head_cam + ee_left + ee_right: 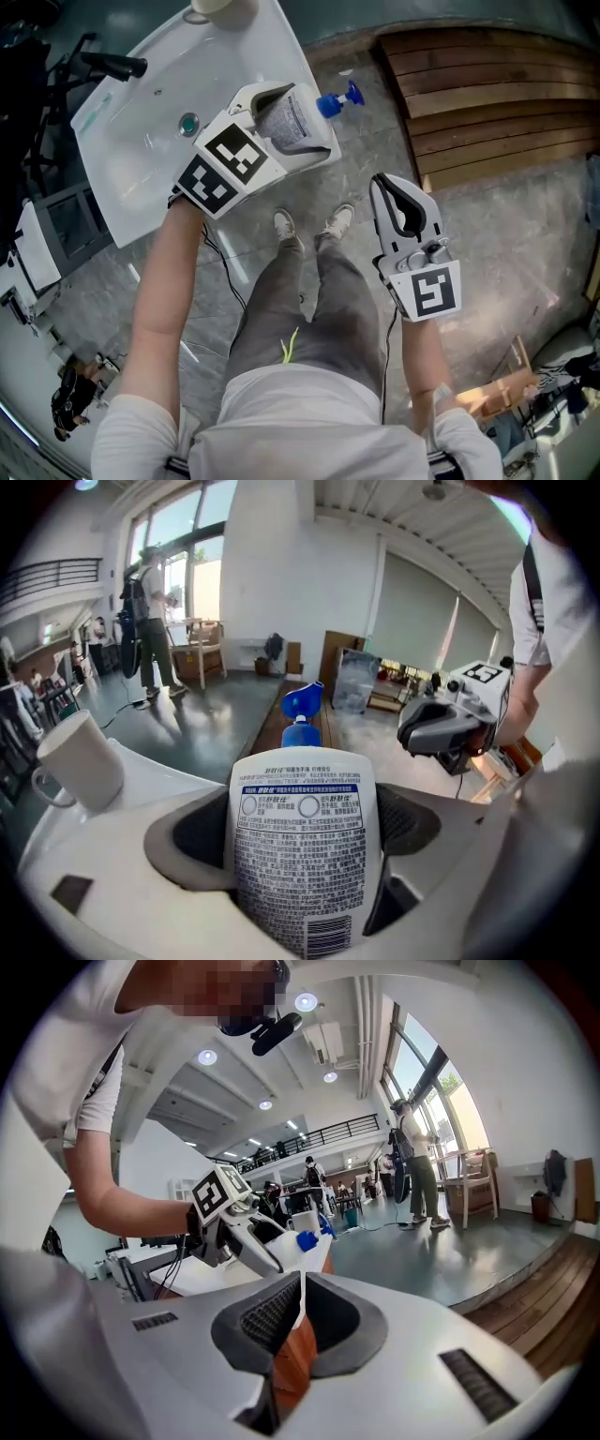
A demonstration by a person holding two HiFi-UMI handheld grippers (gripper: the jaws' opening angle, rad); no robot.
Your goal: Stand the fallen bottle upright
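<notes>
L hand-held gripper (292, 124) is spread wide and clamped on a white plastic bottle w/ a densely printed label (302, 855); dark pads press both sides of the body, base toward the gripper. The bottle's blue pump head (337, 98) points away from the gripper. Bottle sits at the near corner of the white worktop (141, 141), tilted and not upright, w/ the pump end out past the edge over the grey stone floor (506, 244). Can't tell if it touches the worktop. A white ceramic mug (80, 758) stands further back on the worktop, well apart from the bottle. R hand-held gripper (394, 187) is held off to the side over the floor, apart from the worktop, jaws drawn together at the tips w/ nothing between them. Brown wooden decking (497, 94) lies beyond it.
</notes>
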